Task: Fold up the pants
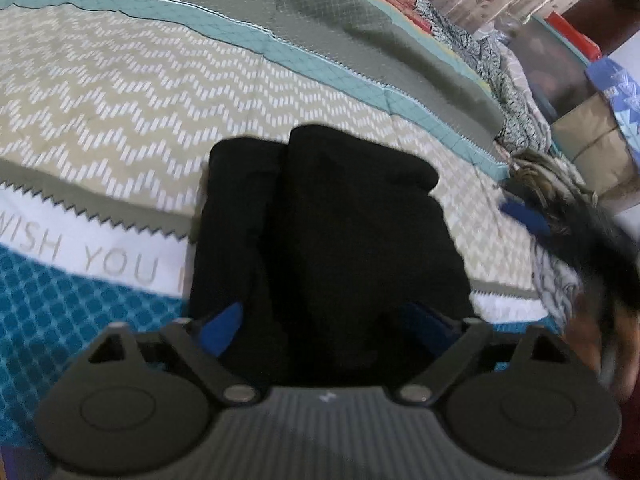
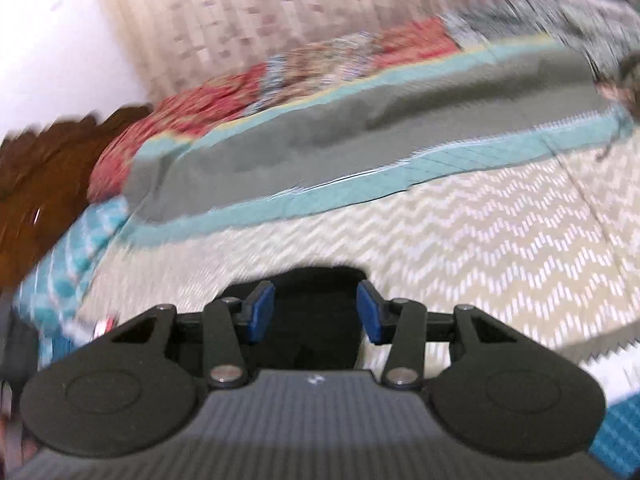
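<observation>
Where the black pants [image 1: 320,240] lie folded into a thick bundle on the bed, they rest on the beige zigzag panel of the bedspread [image 1: 120,92], their near end running over the white strip printed with grey lettering [image 1: 100,256]. The left gripper [image 1: 326,330] sits right over that near end with its jaws standing wide, one blue pad at each side of the bundle; the left pad [image 1: 222,330] is just at the fabric's edge, but whether either pad presses on the cloth cannot be told. In the right wrist view, the right gripper [image 2: 316,316] has its jaws about half open, and a fold of the same black cloth [image 2: 316,284] shows between and just beyond the blue pads [image 2: 260,312], which stand apart from each other without pinching it. That view is smeared by motion. Seen from the left wrist, the right gripper appears as a dark blur with a blue tip [image 1: 528,220] just beside the bundle's right side. Beyond the pants run teal and grey bands of the bedspread, then a red patterned quilt [image 2: 192,116], crumpled printed bedding [image 1: 500,76], a curtain [image 2: 248,12] and a dark wooden headboard [image 2: 52,168].
</observation>
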`<action>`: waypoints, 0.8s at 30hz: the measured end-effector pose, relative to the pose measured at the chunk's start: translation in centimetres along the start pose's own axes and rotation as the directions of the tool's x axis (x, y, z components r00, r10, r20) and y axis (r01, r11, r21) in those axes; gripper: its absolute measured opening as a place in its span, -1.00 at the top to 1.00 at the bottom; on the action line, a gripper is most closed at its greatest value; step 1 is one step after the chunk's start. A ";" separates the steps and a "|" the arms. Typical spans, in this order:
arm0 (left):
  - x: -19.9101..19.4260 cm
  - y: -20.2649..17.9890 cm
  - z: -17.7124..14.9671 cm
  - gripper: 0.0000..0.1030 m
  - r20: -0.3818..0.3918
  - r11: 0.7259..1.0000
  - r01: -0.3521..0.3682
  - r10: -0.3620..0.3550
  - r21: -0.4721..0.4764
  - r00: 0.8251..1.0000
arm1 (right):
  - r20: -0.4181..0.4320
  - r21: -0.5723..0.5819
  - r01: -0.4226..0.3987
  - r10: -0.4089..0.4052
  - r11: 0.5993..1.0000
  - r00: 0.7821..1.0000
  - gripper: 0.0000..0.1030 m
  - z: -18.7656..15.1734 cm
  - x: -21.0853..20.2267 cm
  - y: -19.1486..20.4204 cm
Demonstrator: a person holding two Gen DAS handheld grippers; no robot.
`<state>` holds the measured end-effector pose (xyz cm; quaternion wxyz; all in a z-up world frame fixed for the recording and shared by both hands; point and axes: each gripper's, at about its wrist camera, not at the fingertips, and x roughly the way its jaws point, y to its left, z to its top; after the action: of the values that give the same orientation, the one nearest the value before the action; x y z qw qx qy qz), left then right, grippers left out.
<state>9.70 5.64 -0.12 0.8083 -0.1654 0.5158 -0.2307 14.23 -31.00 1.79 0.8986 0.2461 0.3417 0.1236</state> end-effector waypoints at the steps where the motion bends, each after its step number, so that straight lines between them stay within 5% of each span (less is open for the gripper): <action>1: -0.1 -0.1 -0.2 0.02 0.003 1.000 -0.019 0.019 0.009 1.000 | -0.020 0.028 -0.011 0.012 1.000 1.000 0.02 0.5 1.7 -0.4; 3: -0.9 -0.1 -0.4 0.58 0.014 0.999 -0.047 0.046 0.024 0.999 | -0.068 0.047 0.015 -0.012 0.999 0.998 0.02 0.3 4.1 -1.0; 4: -1.6 0.1 -0.4 0.67 0.023 0.999 -0.046 0.046 0.017 0.999 | -0.110 0.053 0.019 -0.013 0.998 0.994 0.02 0.5 6.0 -1.1; 5: -2.5 0.4 -0.3 0.72 0.036 0.999 -0.038 0.038 0.007 0.999 | -0.169 0.062 0.012 -0.002 0.998 0.986 0.28 0.1 7.7 -1.0; 6: -3.6 0.7 -0.3 0.79 0.057 1.000 -0.028 0.028 -0.001 0.998 | -0.217 0.077 -0.005 0.021 0.997 0.976 0.85 -0.7 8.1 -1.0; 7: -4.9 1.0 -0.5 0.89 0.081 1.000 -0.021 0.021 -0.005 0.996 | -0.246 0.085 -0.018 0.039 0.996 0.969 0.84 -1.3 8.8 -0.1; 13: -7.1 2.7 -1.9 0.89 0.104 0.999 -0.027 0.031 -0.040 0.994 | -0.148 -0.070 -0.148 0.136 0.987 0.980 0.85 -0.5 7.7 7.5; 17: -4.7 3.0 -2.4 0.87 0.049 0.998 -0.026 0.029 -0.055 0.998 | -0.188 -0.169 -0.026 -0.006 0.985 0.982 0.85 -0.6 12.1 8.6; 20: -4.0 2.3 -2.3 0.83 0.042 0.999 -0.039 0.039 -0.017 0.998 | -0.317 -0.270 0.115 -0.201 0.956 0.927 0.85 -3.3 16.8 7.5; 24: -4.1 2.2 -2.3 0.59 0.031 0.997 -0.072 0.071 0.032 0.997 | -0.264 -0.200 0.050 -0.103 0.979 0.959 0.75 -2.4 14.3 6.8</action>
<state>6.56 9.66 0.92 0.8262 -0.1367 0.5055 -0.2077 22.77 -18.79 -4.14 0.8664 0.1260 0.4582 0.1536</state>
